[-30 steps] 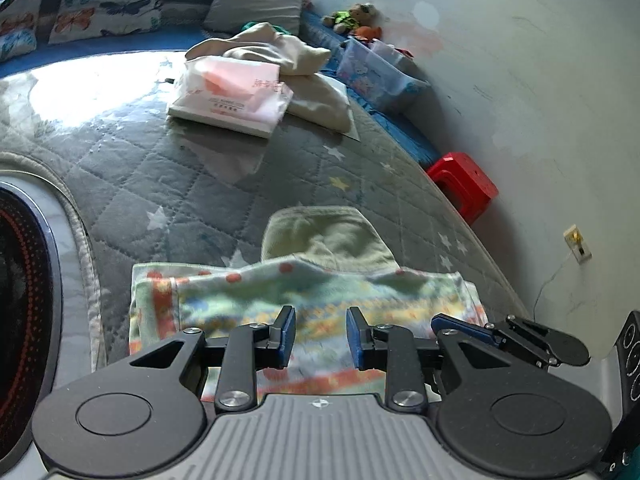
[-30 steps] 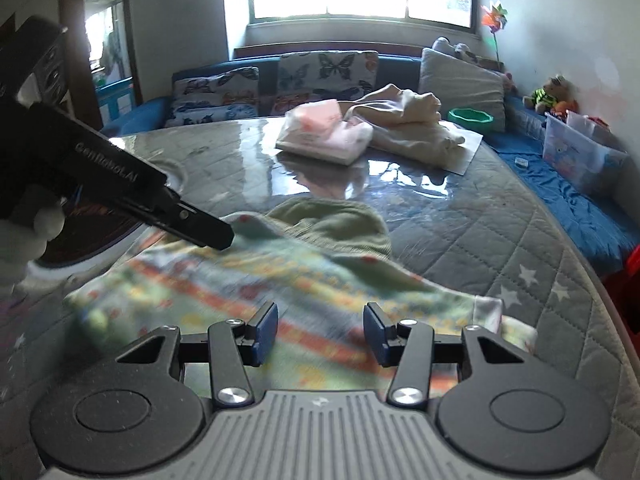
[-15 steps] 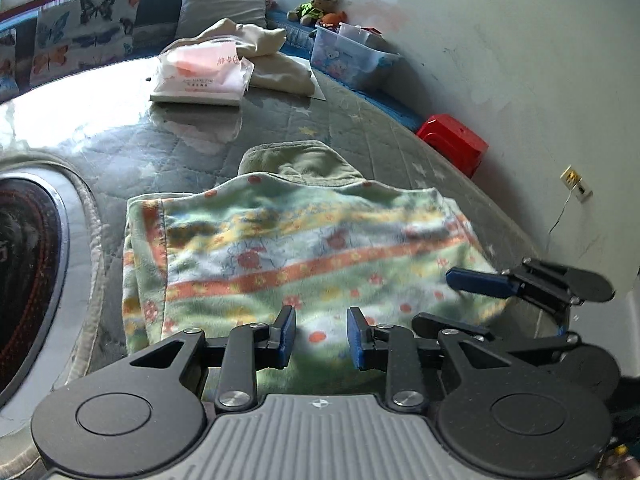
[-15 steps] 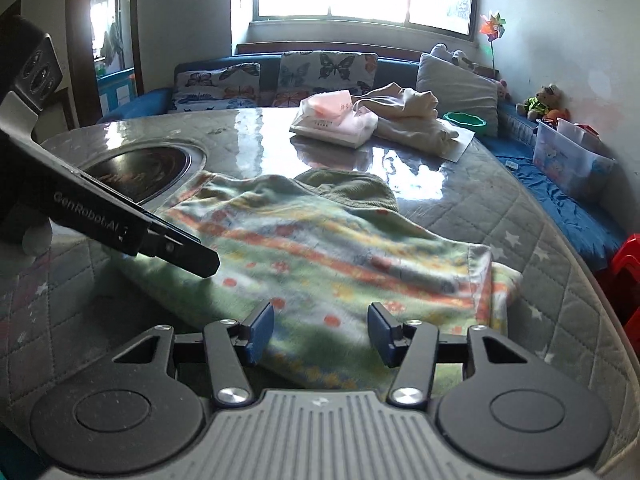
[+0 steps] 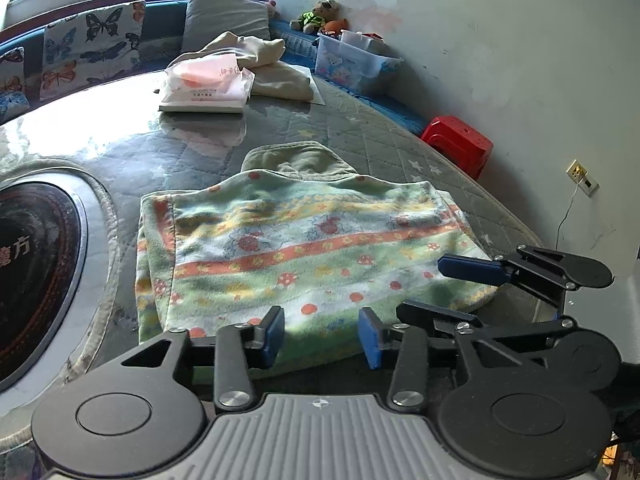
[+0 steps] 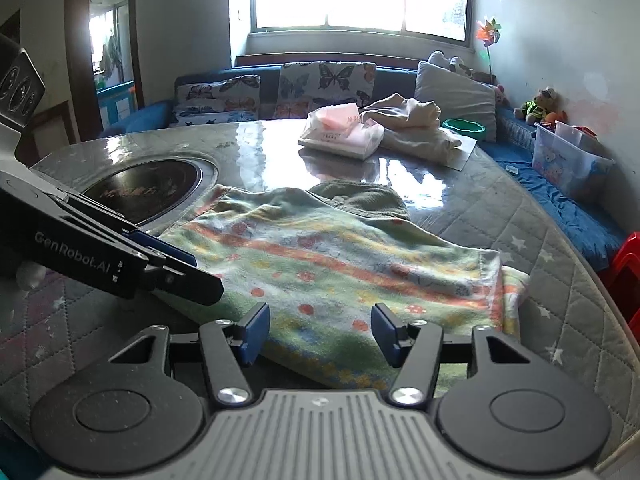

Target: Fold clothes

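A green patterned cloth with orange stripes lies folded flat on the quilted table; it also shows in the right wrist view. An olive garment pokes out from under its far edge. My left gripper is open and empty at the cloth's near edge. My right gripper is open and empty, also at the near edge. Each gripper appears in the other's view, the right one and the left one.
A pink plastic packet and a beige garment lie at the table's far side. A round induction hob is set in the table at left. A red stool and a plastic box stand beyond the right edge.
Both grippers pulled back toward the near edge and opened wider. The cloth, lifted and blurred a second ago, now lies flat and still.
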The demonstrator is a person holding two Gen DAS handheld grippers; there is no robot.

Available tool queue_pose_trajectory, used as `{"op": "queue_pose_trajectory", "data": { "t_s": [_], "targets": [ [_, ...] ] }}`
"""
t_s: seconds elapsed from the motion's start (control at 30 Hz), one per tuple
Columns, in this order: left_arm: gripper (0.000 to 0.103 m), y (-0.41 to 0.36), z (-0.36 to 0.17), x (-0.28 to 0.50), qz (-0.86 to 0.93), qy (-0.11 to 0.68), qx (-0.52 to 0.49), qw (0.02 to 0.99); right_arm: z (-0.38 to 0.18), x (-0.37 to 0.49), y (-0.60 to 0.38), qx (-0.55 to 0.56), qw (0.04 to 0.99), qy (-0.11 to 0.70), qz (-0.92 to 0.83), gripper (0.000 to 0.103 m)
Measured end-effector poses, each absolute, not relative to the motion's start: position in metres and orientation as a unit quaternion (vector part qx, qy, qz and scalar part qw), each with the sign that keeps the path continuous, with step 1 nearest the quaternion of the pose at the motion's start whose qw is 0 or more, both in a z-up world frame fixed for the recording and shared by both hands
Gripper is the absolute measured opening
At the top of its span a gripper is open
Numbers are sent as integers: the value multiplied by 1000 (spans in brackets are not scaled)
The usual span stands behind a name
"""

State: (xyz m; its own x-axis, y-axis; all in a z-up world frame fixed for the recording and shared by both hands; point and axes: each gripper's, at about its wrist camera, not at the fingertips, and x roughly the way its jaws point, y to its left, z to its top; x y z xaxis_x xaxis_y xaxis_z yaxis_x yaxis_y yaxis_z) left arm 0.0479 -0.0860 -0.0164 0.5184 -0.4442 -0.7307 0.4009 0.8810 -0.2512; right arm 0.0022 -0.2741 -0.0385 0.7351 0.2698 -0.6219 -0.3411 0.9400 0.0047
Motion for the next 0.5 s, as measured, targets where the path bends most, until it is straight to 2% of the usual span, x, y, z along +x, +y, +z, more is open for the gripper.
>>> {"op": "queue_pose_trajectory", "data": {
  "t_s": [0.07, 0.2, 0.27, 0.37, 0.5],
  "targets": [
    [51, -85, -15, 45, -240, 427, -27, 871, -38, 0, -274, -53, 932, 321, 158, 79],
    [61, -83, -12, 39, -229, 424, -22, 876, -35, -6, -273, -48, 935, 317, 152, 84],
    [64, -80, -10, 35, -226, 420, -23, 878, -33, -9, -273, -48, 937, 313, 148, 94],
    [73, -75, -8, 29, -221, 414, -24, 883, -31, -13, -272, -44, 939, 309, 146, 101],
    [83, -66, -4, 22, -212, 405, -26, 889, -30, -19, -270, -45, 941, 306, 135, 103]
  ]
}}
